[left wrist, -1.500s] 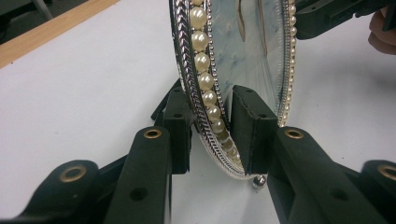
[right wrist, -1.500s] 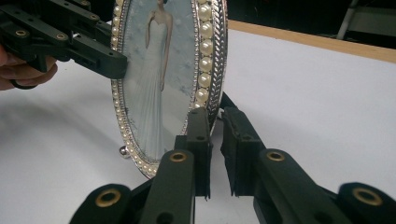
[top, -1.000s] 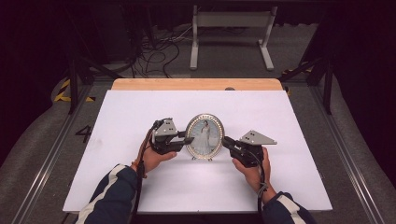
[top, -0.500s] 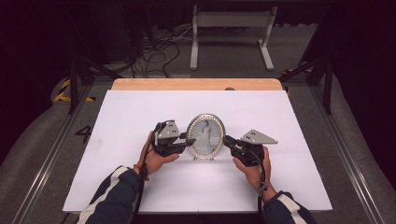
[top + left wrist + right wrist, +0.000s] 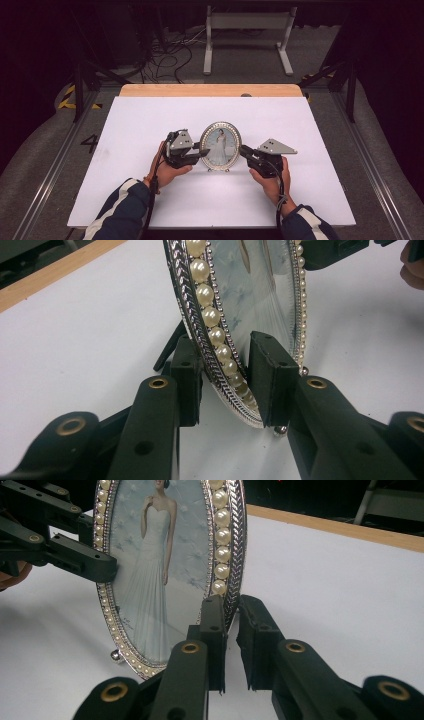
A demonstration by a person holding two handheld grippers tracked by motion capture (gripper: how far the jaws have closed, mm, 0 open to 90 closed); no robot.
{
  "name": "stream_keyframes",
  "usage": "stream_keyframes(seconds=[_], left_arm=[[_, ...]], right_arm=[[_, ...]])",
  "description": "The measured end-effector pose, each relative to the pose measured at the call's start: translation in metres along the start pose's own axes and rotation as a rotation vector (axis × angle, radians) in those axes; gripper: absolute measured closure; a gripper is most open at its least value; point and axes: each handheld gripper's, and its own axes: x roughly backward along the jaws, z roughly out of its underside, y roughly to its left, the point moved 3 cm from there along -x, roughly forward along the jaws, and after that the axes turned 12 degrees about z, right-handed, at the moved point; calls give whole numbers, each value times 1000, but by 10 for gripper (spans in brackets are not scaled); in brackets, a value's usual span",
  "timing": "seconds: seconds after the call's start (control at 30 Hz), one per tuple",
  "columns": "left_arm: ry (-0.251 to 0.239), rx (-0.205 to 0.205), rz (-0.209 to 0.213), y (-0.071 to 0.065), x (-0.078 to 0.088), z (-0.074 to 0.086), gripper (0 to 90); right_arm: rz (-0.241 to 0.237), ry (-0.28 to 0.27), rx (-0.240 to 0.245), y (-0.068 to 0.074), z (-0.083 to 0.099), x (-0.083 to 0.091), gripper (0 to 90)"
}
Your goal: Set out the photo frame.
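Note:
An oval picture frame (image 5: 220, 145) with a pearl and silver rim stands upright on the white table (image 5: 150, 120). It holds a photo of a person in a white gown. My left gripper (image 5: 204, 151) is shut on its left rim, and the left gripper view has the pearl rim (image 5: 210, 315) between the two pads of this gripper (image 5: 226, 356). My right gripper (image 5: 242, 150) is shut on the right rim. In the right gripper view the frame (image 5: 150, 580) rises from between the jaws of the right gripper (image 5: 231, 607), with the left gripper (image 5: 75, 550) on its far edge.
A wooden strip (image 5: 210, 90) runs along the table's far edge. Beyond it, on the dark floor, are a white metal stand (image 5: 245, 30) and loose cables (image 5: 170, 50). Rails run along both sides of the table. White table surface lies all around the frame.

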Motion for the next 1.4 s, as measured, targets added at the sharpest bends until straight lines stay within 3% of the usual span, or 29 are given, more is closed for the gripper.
stream_keyframes(seconds=[0.4,1.07,1.4], left_arm=[[10,-20,0,1,3,3,655],[-5,-46,-13,-1,11,3,563],[14,-67,-29,-4,13,5,455]], right_arm=[[4,15,48,2,2,1,790],[7,26,85,3,2,3,764],[3,52,141,2,1,5,656]])
